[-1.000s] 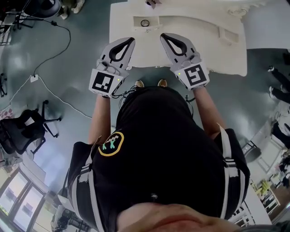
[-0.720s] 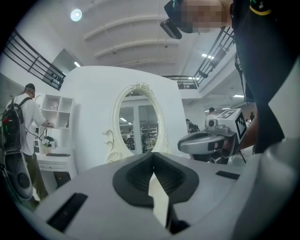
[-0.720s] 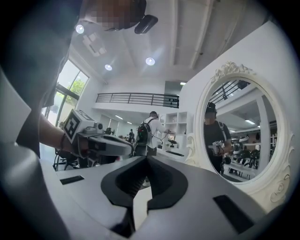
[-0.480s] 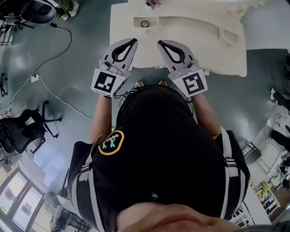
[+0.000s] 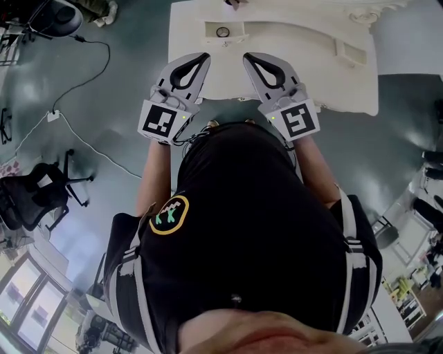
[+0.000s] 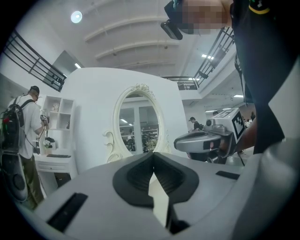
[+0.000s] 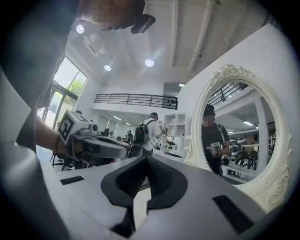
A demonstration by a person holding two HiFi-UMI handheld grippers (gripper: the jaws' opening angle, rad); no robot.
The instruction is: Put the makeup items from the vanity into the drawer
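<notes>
White vanity [image 5: 332, 83] fills the upper middle of the head view, grey floor [image 5: 104, 124] all round it, and an oval mirror [image 6: 138, 119] stands behind it in both gripper views.

Left pads [image 6: 136, 178] are pressed together tip to tip, with nothing between them. Right pads [image 7: 164, 183] are the same, closed on nothing. So you carry nothing in either hand.

Your left gripper [image 5: 203, 59] and right gripper [image 5: 248, 57] sit side by side over the near edge of the vanity. They are apart, both held level, with tips aimed up the frame and angled slightly toward each other.

A small round ring-like item [image 5: 221, 32] lies up the frame from both sets of tips, almost midway between them. It is a touch nearer your left gripper, but that's hardly a real difference. It's round, so there is no long axis to line the jaws up with.

The item sits inside a shallow box-like recess [image 5: 239, 28] set in the vanity top. I can't tell whether that recess is the drawer or just a tray. So the scene fits either an item waiting on the vanity or one already stowed.

A second small dark item [image 5: 232, 3] is at the very top edge, cropped and too small to name.

My guess is that any reach goes straight up the frame, and the jaws would need to spread before either gripper could take anything.
</notes>
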